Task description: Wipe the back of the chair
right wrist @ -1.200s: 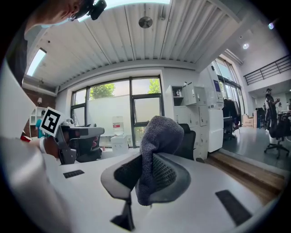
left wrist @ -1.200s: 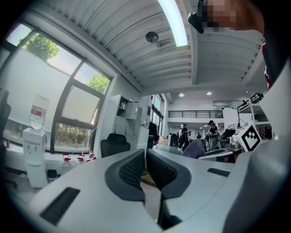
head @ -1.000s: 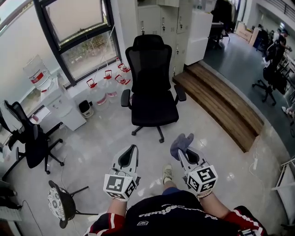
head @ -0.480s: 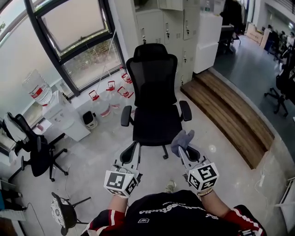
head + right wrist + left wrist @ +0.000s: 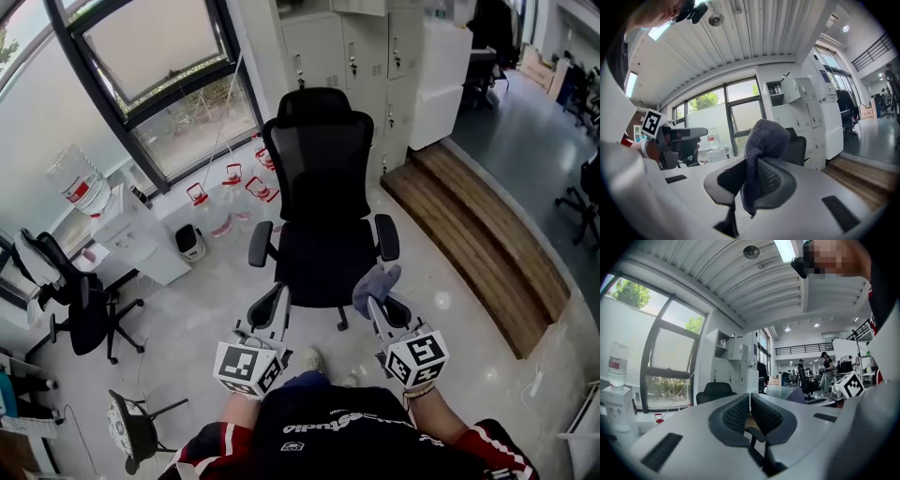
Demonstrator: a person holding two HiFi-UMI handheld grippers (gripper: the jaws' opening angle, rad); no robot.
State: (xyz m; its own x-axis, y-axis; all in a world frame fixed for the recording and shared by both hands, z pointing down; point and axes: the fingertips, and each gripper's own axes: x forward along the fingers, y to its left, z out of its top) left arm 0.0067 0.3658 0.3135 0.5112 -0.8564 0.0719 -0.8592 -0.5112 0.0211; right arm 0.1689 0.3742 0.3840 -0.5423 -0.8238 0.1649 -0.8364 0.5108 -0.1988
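Black mesh-backed office chair [image 5: 323,202] stands on the pale tiled floor [image 5: 206,300]. Its seat front and both armrests face the person. The back is upright with its long axis vertical and the headrest topmost. Its rear face is turned toward the white lockers [image 5: 352,52] just behind the chair.

Both grippers are held low in front of the chair's seat edge, apart from it.
- Left gripper [image 5: 277,292]: near the chair's left armrest as seen from the head. The ribbed pads are closed against each other with nothing between them.
- Right gripper [image 5: 377,305]: near the other armrest. Its fingers are clamped on a grey knitted cloth [image 5: 375,284], which bunches above the fingertips and hangs down between the pads.

Containers:
- Clear water jugs with red handles [image 5: 225,197] stand in a group on the floor between the chair and the window wall. Fill level can't be made out.
- White water dispenser [image 5: 122,230] stands further from the chair on that same side, carrying an upturned clear bottle [image 5: 77,178].
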